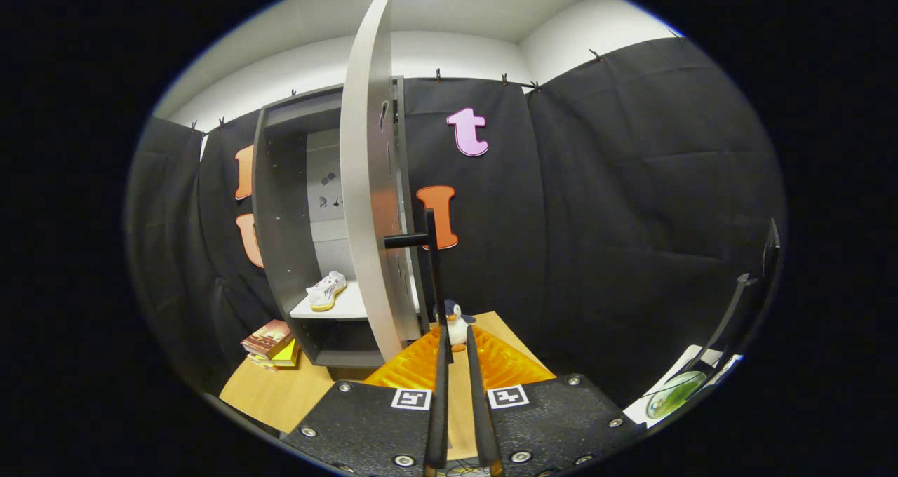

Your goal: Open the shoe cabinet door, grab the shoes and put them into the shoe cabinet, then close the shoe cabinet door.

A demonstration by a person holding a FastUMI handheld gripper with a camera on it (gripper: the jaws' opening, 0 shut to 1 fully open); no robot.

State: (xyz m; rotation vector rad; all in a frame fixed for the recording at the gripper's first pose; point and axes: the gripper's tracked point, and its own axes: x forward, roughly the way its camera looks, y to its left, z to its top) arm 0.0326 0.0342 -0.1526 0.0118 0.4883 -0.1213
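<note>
Cabinet [280,224]: grey shoe cabinet, left of centre, standing on a wooden tabletop [280,393] against the black booth wall.
Door [365,182]: open, swung out toward the camera, seen nearly edge-on through the middle of the frame.
Handle [407,239]: dark bar jutting from the door edge at mid height, just above the fingertips.
Shoe [327,290]: white with a yellow sole, already on the lower shelf, lower left of centre.
Gripper [454,337]: bottom centre, fingers drawn nearly together with only a narrow gap, holding nothing, tips pointing at the door's lower edge.
Other items: small penguin toy [457,320] just beyond the fingertips; stacked books [270,342] on the table left of the cabinet; white object with a green disc [673,393] at lower right.
Step in hand: likely closing the door, since the shoe is stowed.
Doing it well: press on the door's outer face near the handle side, far from the hinge, sweeping left in a smooth arc; avoid clipping the penguin; ease off as the door meets the frame.
</note>
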